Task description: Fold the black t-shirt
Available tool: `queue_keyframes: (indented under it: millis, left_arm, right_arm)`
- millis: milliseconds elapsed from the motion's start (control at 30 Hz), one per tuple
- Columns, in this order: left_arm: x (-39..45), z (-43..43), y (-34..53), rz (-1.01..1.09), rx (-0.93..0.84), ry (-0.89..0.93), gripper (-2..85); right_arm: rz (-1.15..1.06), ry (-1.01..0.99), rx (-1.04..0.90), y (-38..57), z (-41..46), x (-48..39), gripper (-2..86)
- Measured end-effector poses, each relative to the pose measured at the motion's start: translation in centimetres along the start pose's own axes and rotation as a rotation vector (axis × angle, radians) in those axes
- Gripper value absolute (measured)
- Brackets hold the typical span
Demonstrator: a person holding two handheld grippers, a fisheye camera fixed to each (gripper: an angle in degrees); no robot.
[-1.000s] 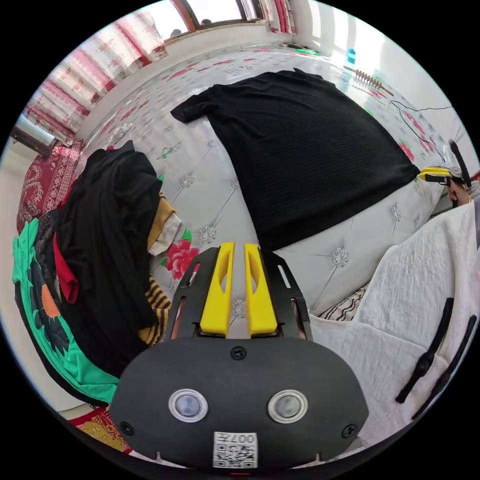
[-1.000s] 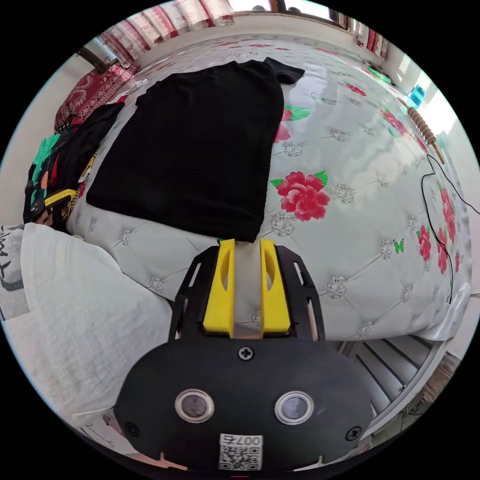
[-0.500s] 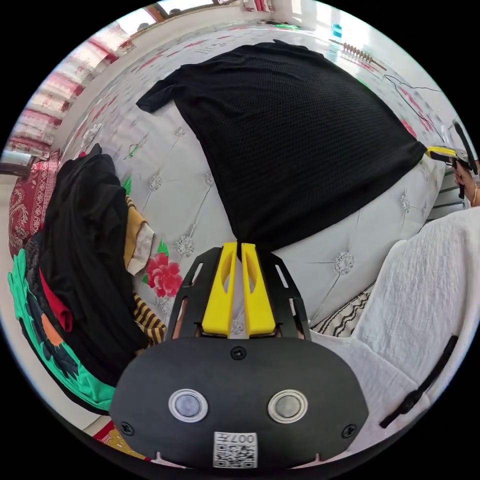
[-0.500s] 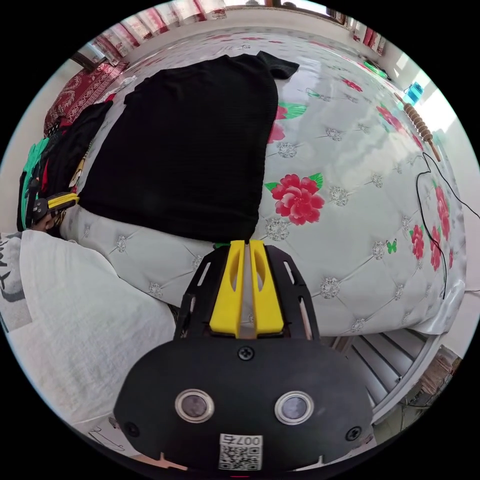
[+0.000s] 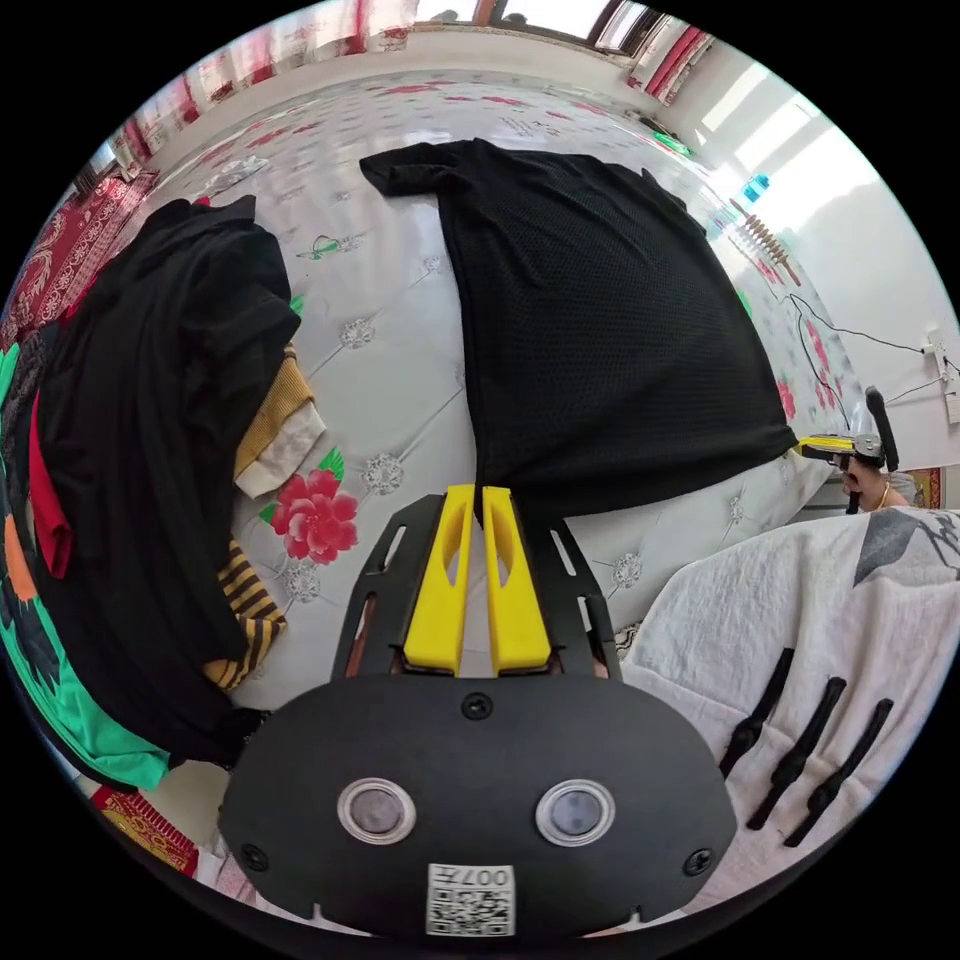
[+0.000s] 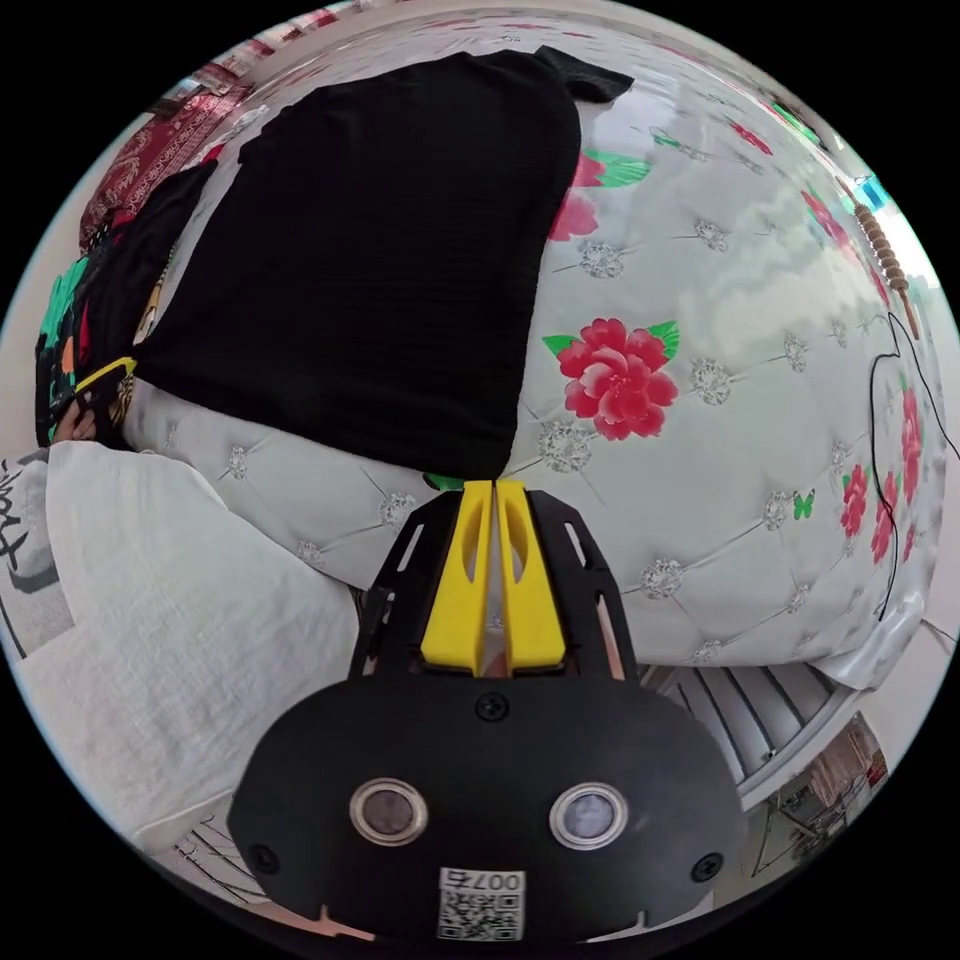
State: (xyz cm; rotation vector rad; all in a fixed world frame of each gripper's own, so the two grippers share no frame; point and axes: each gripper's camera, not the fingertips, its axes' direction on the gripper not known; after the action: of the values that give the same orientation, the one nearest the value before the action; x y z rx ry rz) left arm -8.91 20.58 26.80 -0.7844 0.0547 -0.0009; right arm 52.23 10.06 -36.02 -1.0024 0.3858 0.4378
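Both of your grippers pinch the hem corners of the black mesh t-shirt (image 5: 600,320), spread flat on the tufted white floral bed cover (image 6: 720,440).

Your left gripper (image 5: 479,495) has its yellow jaws pressed together on one hem corner, near the cover's front edge. Your right gripper (image 6: 493,487) is clamped the same way on the other hem corner; in the left gripper view it shows at the far hem corner (image 5: 828,446). The hem runs taut between them, just inside the front edge. One short sleeve (image 5: 400,170) lies out flat toward the far side. A heap of dark and striped clothes (image 5: 170,430) sits beside the shirt, apart from it. Your white textured top (image 6: 170,620) shows at the front edge.
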Motion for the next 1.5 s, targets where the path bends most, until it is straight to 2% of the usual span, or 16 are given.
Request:
queue_keyframes:
  millis: [233, 367, 433, 500, 567, 633, 700, 833, 1000, 1067, 1133, 1233, 1300, 1500]
  left_arm:
    - [-4.4, -4.8, -4.2, -0.075, 0.075, 0.037, -0.8]
    - [-8.2, -8.5, -14.4, -0.146, 0.137, 0.112, -0.9]
    - [-9.6, -12.8, -19.9, -0.179, 0.211, 0.137, -0.9]
    - [-10.5, -21.8, -25.4, -0.212, 0.391, 0.205, -0.9]
    - [-10.1, -29.5, -27.2, -0.199, 0.556, 0.271, -0.9]
    - [-9.0, -36.4, -27.3, -0.153, 0.693, 0.281, -1.0]
    - [-7.3, -43.6, -25.4, -0.075, 0.813, 0.230, -1.0]
    - [-6.1, -49.3, -20.0, 0.002, 0.910, 0.159, -1.0]
    - [-5.2, -48.1, -10.5, 0.112, 0.903, 0.168, -0.9]
    - [-4.5, -45.5, -7.5, 0.138, 0.849, 0.151, -0.9]
    - [-3.7, -41.4, -4.8, 0.139, 0.773, 0.121, -0.9]
    - [-2.7, -31.8, -1.5, 0.100, 0.568, 0.061, -0.9]
    - [-1.9, -22.4, 0.5, 0.037, 0.351, 0.027, -0.9]
    - [0.7, -4.5, 6.1, -0.077, -0.013, 0.009, -0.8]
  right_arm:
    - [-0.006, -0.050, 0.219, 0.3, -9.3, 1.6, -0.3]
    - [0.007, -0.104, 0.346, -5.0, -16.5, 4.4, -0.3]
    - [0.017, -0.067, 0.489, -9.4, -24.8, 5.8, -0.3]
    - [0.028, -0.005, 0.631, -11.7, -32.8, 6.0, -0.3]
    - [0.032, 0.043, 0.801, -11.9, -41.2, 5.2, -0.3]
    - [0.025, 0.068, 1.014, -9.7, -50.7, 3.3, -0.3]
    - [-0.006, 0.104, 1.137, -6.9, -55.9, 1.3, -0.3]
    - [-0.122, 0.173, 1.268, 0.8, -60.4, -2.6, -0.3]
    - [-0.193, 0.190, 1.278, 9.8, -56.3, -5.3, -0.3]
    - [-0.208, 0.203, 1.223, 12.4, -52.9, -6.1, -0.3]
    - [-0.232, 0.266, 1.080, 14.4, -46.9, -7.4, -0.3]
    - [-0.237, 0.291, 0.853, 14.5, -37.6, -8.4, -0.2]
    - [-0.211, 0.235, 0.728, 13.8, -31.9, -8.5, -0.2]
    - [-0.094, 0.119, 0.347, 10.3, -14.3, -8.4, -0.2]
